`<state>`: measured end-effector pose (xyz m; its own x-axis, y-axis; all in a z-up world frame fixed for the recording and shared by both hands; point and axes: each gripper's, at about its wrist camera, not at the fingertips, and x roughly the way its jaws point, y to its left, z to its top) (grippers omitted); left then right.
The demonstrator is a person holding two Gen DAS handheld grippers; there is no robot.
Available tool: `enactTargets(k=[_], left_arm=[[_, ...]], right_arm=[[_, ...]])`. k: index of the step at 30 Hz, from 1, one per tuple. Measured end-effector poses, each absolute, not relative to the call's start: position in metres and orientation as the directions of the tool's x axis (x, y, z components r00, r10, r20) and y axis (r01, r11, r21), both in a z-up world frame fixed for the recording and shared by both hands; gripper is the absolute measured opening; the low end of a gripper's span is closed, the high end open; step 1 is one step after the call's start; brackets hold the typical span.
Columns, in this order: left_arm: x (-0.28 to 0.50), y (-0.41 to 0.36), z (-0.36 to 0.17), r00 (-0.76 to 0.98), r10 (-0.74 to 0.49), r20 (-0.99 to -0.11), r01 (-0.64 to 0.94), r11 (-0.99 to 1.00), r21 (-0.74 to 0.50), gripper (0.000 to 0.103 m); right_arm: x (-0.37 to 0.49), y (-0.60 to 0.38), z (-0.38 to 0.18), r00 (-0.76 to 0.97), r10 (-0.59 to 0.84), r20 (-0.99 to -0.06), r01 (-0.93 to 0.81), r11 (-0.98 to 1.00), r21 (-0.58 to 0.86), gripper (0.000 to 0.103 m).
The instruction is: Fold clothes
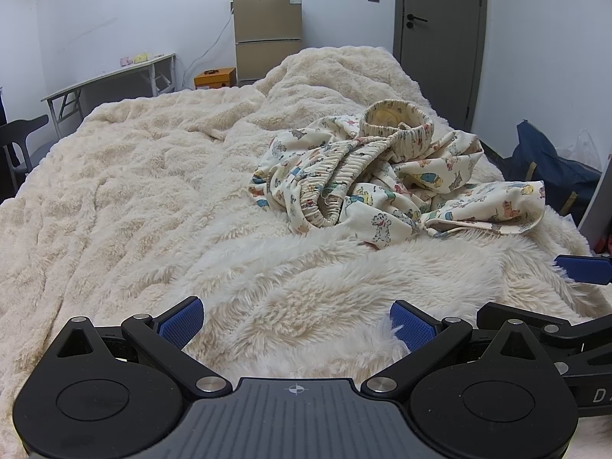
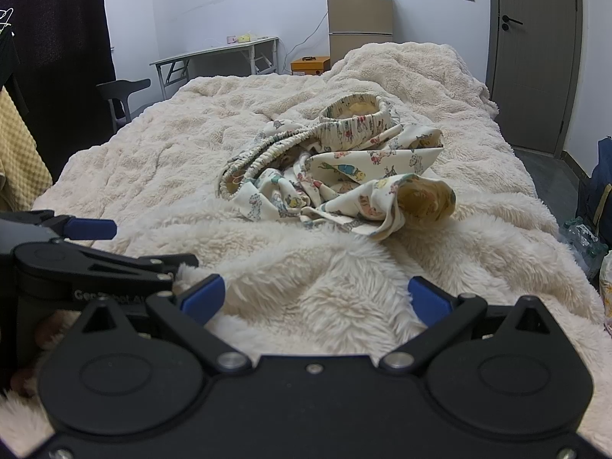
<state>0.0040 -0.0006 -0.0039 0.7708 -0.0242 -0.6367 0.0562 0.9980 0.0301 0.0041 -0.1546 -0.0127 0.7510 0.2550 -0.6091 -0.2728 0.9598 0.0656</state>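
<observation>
I see crumpled printed pyjamas (image 1: 386, 176), ribbed elastic waistband up, on the fluffy cream bed blanket (image 1: 145, 176); my left gripper (image 1: 296, 323) and right gripper (image 2: 317, 298) fingers spread, empty, near edge.

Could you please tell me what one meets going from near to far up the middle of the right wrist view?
Right gripper with open blue-padded jaws → cream fluffy fleece blanket → crumpled cream cartoon-print garment → orange box on the floor → tan two-door fridge.

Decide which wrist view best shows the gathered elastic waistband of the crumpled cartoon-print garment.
The left wrist view: there the ribbed elastic waistband runs long and unobstructed across the cream cartoon-print garment. The right wrist view shows it more edge-on, partly tucked under folds.
</observation>
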Motion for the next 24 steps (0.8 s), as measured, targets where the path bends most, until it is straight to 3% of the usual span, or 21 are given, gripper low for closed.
enactTargets(k=[14, 24], left_arm=[[0.009, 0.001, -0.003, 0.764, -0.037, -0.644, 0.070, 0.997, 0.025, 0.103], [0.072, 0.014, 0.020, 0.783, -0.167, -0.600, 0.252, 0.966, 0.060, 0.103]], right_arm=[[0.006, -0.157, -0.013, 0.743, 0.263, -0.615, -0.276, 0.958, 0.077, 0.103], [0.025, -0.185, -0.001, 0.741, 0.296, -0.603, -0.243, 0.955, 0.170, 0.103]])
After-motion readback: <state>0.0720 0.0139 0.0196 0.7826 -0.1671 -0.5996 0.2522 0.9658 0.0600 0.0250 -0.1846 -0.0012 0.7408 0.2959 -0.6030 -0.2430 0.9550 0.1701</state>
